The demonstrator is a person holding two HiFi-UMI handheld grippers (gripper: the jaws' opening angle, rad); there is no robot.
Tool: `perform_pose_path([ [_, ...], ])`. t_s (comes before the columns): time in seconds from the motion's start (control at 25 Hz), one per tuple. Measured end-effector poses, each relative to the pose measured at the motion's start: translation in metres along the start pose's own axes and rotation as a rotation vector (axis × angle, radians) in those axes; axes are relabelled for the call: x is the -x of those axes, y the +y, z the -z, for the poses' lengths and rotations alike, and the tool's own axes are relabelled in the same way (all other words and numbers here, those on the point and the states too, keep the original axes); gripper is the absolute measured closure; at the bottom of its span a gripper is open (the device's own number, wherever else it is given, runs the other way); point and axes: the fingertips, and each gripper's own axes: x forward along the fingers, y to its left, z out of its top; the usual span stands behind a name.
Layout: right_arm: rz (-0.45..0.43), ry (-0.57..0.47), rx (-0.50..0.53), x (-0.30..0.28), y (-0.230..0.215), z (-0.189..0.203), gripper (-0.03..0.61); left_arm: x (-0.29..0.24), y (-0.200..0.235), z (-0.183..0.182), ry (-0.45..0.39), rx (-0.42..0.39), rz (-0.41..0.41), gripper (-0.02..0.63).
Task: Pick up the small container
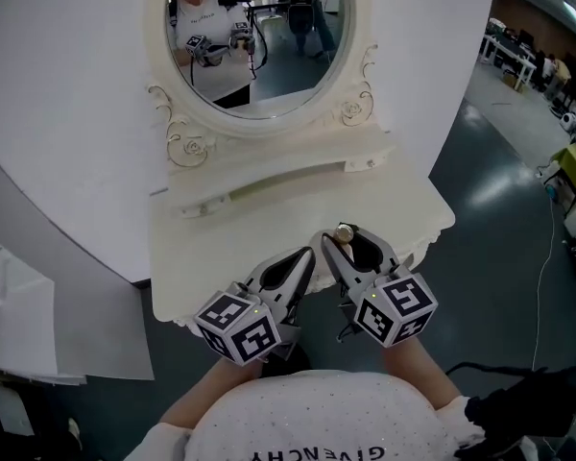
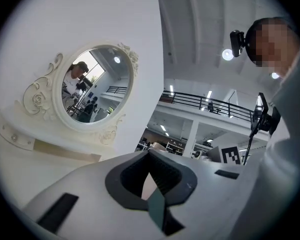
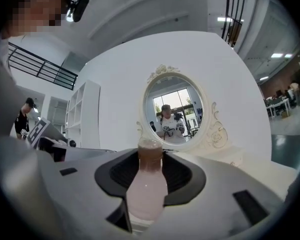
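While the right tongs (image 1: 338, 242) squeeze the small container (image 3: 147, 189), a pale pink bottle with a brown top, it stands upright between them at the lower middle, over the white desk (image 1: 202, 257). The left tongs (image 2: 149, 156) are clenched shut on nothing.

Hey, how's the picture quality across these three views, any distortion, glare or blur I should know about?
Head view: wide-angle bowing of straight lines, sheen on the floor at right, otherwise sharp. Left gripper view: strong fisheye with black corners, and a ceiling lamp flares. Right gripper view: same fisheye; the bottle close to the lens looks slightly soft, the mirror behind it crisper.
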Motion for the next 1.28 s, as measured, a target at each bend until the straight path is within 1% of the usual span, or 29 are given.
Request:
perform_pose_path([
  [0.32,0.003,-0.044,0.033,0.088,0.032,-0.017,0.430,0.023,-0.077,0.015,-0.011,-0.047,0.026,0.612],
  [0.52,0.038,-0.072,-0.028,0.123,0.039,-0.020,0.430,0.046,-0.104,0.016,-0.002,-0.104,0.025,0.612],
  [0.6,0.041,-0.094,-0.040,0.131,0.044,-0.023,0.430,0.055,-0.107,0.013,-0.013,-0.118,0.023,0.611],
  [0.72,0.044,-0.110,-0.018,0.134,0.058,-0.030,0.430,0.070,-0.108,0.005,-0.026,-0.118,0.028,0.612],
  [0.88,0.080,-0.114,-0.002,0.131,0.081,-0.038,0.430,0.098,-0.107,-0.008,-0.029,-0.135,0.046,0.612],
  [1.0,0.098,-0.132,-0.033,0.128,0.105,-0.039,0.430,0.134,-0.098,-0.015,-0.010,-0.144,0.037,0.612],
  [1.12,0.105,-0.154,-0.024,0.127,0.133,-0.043,0.430,0.168,-0.088,-0.024,-0.003,-0.158,0.025,0.612],
  [1.28,0.102,-0.132,0.001,0.128,0.174,-0.038,0.431,0.203,-0.083,-0.028,-0.019,-0.123,0.026,0.612],
])
